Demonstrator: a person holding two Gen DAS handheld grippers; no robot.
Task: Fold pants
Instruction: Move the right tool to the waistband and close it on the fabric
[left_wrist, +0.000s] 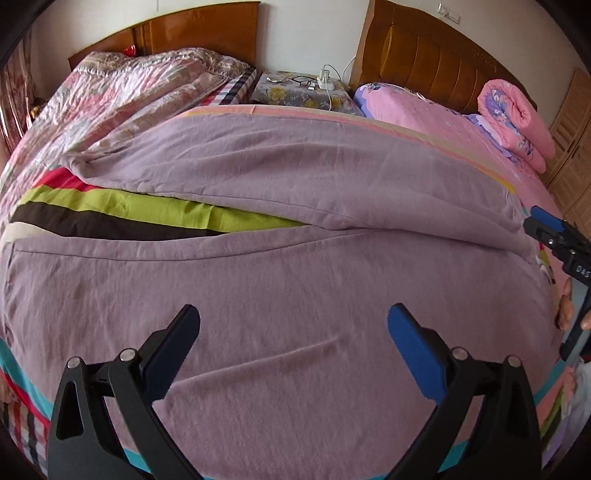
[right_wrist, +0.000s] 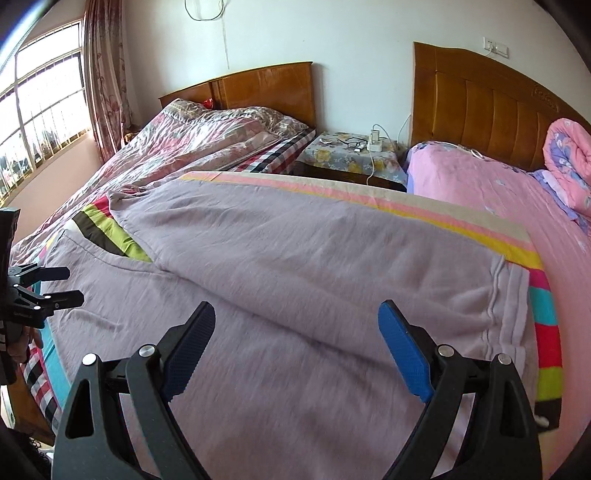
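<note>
Lilac pants (left_wrist: 295, 280) lie spread flat on a striped sheet, legs pointing left and splayed in a V, waistband with white drawstring (right_wrist: 496, 291) at the right. My left gripper (left_wrist: 293, 321) is open and empty, hovering over the near leg. My right gripper (right_wrist: 297, 319) is open and empty, over the seat area near the waistband. It also shows at the right edge of the left wrist view (left_wrist: 543, 225). The left gripper shows at the left edge of the right wrist view (right_wrist: 62, 286).
The striped sheet (left_wrist: 110, 210) covers a board across two beds. A floral quilt (right_wrist: 207, 136) lies on the left bed, a rolled pink quilt (left_wrist: 517, 118) on the right bed. A nightstand (right_wrist: 351, 155) with a charger and cables stands between the wooden headboards.
</note>
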